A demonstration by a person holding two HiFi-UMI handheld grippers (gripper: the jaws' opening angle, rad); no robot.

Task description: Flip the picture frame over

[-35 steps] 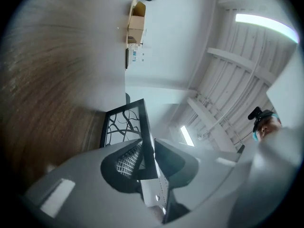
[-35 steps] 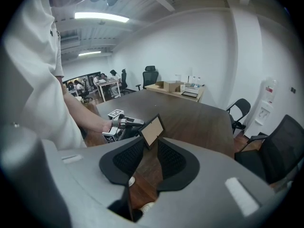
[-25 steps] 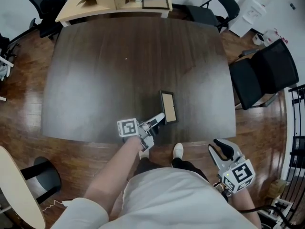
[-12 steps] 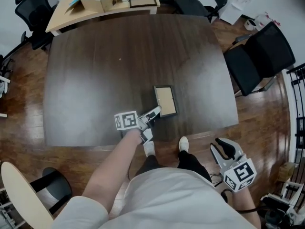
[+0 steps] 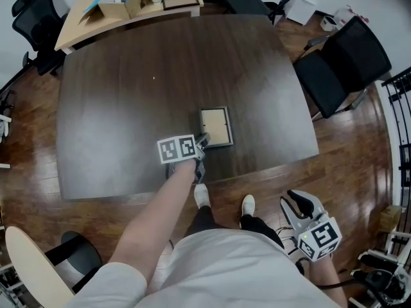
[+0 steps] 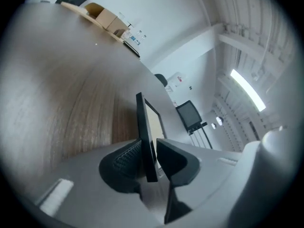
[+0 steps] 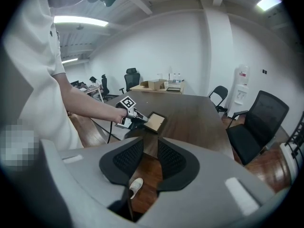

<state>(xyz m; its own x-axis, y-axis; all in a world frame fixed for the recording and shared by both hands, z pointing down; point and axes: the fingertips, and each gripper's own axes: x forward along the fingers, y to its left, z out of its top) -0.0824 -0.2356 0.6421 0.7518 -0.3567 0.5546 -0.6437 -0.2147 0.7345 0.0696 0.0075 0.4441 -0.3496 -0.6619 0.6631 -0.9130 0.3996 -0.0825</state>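
Picture frame [image 5: 215, 126]: in the head view it sits on the dark wooden table [image 5: 128, 95], near the edge closest to you, its pale panel facing up inside a dark border. Your left gripper [image 5: 203, 140] meets the frame at its near left corner, with your bare forearm reaching in from below. Your right gripper [image 5: 300, 203] hangs off the table, low at the right, above the wooden floor and beside your white shoes [image 5: 201, 195]. A black chair [image 5: 340, 59] stands at the table's right side; a light desk [image 5: 77, 21] with cardboard boxes stands beyond the far edge.

Left gripper view: the frame shows edge-on as a thin dark bar between the two jaws, which are clamped on its border, one pad on either face. The table's grain runs away behind it.

Right gripper view: your right jaws stand a narrow gap apart with nothing between them; only floor and one shoe show through. Farther off, the left gripper holds the frame at the table's edge.
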